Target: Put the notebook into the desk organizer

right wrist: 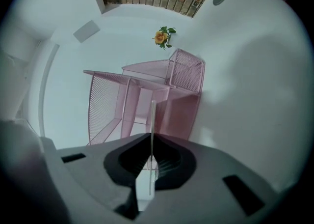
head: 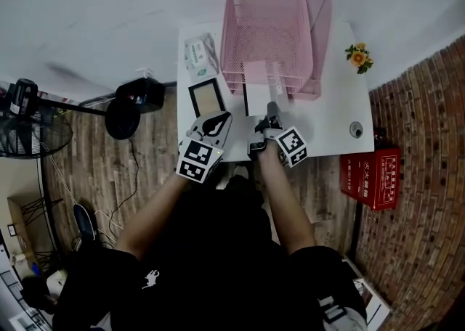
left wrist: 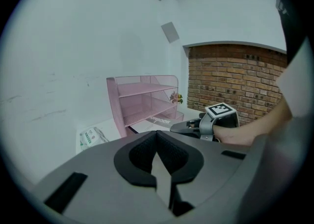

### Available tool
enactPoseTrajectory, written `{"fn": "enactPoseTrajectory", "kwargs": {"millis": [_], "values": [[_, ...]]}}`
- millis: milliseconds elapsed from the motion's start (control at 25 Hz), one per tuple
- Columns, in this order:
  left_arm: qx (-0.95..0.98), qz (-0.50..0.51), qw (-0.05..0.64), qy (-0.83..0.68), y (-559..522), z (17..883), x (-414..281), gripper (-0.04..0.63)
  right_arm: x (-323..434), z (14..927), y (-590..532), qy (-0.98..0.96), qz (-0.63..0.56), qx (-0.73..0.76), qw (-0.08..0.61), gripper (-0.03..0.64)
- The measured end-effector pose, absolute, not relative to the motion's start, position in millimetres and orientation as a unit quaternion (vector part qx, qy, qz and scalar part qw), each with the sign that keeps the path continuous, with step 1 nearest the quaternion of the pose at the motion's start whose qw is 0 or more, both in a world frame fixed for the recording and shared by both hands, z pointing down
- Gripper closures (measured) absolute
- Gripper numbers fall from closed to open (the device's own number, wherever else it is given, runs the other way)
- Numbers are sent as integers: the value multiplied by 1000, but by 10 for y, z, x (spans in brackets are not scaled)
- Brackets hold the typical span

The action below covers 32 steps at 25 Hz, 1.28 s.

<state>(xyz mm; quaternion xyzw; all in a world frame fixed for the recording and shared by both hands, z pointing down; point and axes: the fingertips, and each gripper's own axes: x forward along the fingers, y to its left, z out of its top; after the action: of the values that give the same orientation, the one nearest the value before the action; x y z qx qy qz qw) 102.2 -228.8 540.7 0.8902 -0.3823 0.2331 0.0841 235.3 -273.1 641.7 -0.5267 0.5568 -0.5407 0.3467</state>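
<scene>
- Head view: the right gripper [head: 272,108] reaches across the desk [head: 327,112] and holds the notebook [head: 256,84] flat. The notebook's far end sits at the mouth of the organizer's [head: 320,39] bottom tier, lined up to slide in. The left gripper [head: 211,128] hangs at the desk's near edge, clear of that path.
- Left gripper view: its fingers [left wrist: 142,152] are pressed together on nothing. One gripper seems enough for so thin a thing.
- Right gripper view: the fingers [right wrist: 169,161] are pinched almost together on the notebook's near edge. The notebook shows edge-on and points at the organizer.
</scene>
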Motion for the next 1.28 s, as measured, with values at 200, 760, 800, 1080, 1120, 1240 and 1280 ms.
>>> {"fn": "enactPoseTrajectory", "kwargs": {"millis": [200,760,800,1080,1120,1240,1280], "values": [[888,235,85,-387,-2351,5404,994,594,2325,6487,-2851,541,-547,-535,349,603],[884,241,83,-392,-2474,5435,914,594,2207,6579,-3120,529,-546,-561,328,591],[884,240,83,-393,-2477,5435,905,594,2198,6579,-3128,537,-541,-565,316,587],[883,231,88,-400,-2503,5455,820,594,2088,6570,-3096,614,-509,-556,232,450],[884,229,89,-399,-2496,5449,829,594,2080,6572,-3066,625,-504,-555,219,429],[887,224,88,-394,-2476,5431,871,594,2039,6572,-2949,660,-479,-552,175,406],[888,224,87,-393,-2470,5432,883,593,2023,6570,-2910,673,-467,-551,158,405]]}}
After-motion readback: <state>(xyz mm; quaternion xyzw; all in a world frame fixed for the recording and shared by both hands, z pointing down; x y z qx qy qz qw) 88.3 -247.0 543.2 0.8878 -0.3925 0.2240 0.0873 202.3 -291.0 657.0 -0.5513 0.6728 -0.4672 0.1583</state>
